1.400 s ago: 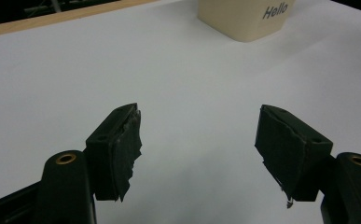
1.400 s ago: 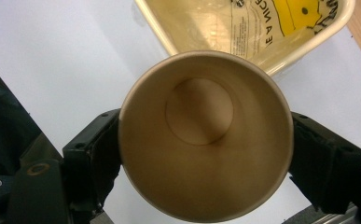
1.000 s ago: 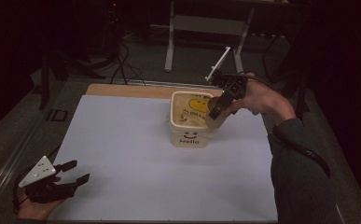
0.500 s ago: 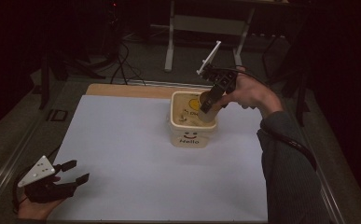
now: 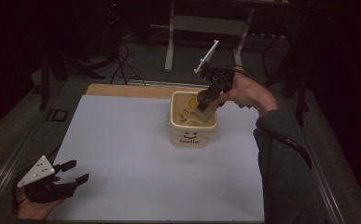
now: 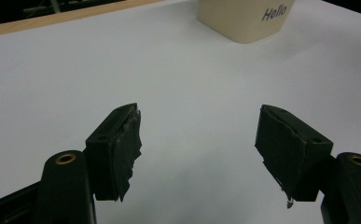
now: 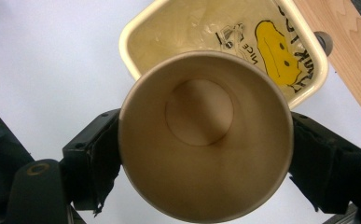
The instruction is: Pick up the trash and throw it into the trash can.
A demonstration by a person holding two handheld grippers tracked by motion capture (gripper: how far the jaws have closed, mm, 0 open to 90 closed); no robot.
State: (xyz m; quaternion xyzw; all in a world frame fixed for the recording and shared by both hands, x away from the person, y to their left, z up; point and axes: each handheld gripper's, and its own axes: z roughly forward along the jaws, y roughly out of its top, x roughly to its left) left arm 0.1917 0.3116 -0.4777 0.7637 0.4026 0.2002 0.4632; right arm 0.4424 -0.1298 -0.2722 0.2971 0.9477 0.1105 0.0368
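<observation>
So the right gripper (image 7: 206,154) is clamping a brown paper cup (image 7: 205,140) and holding it over the cream square plastic tub (image 5: 193,133) with the smiley and "Hello" on it, looks like the drop-it-in step. The cup's long axis is running along the jaws, open mouth facing back at the gripper camera, base pointing into the tub. Next I'd guess lowering and letting go. The left gripper (image 5: 71,171) is idling wide open on the white table (image 5: 122,154), holding nothing.
</observation>
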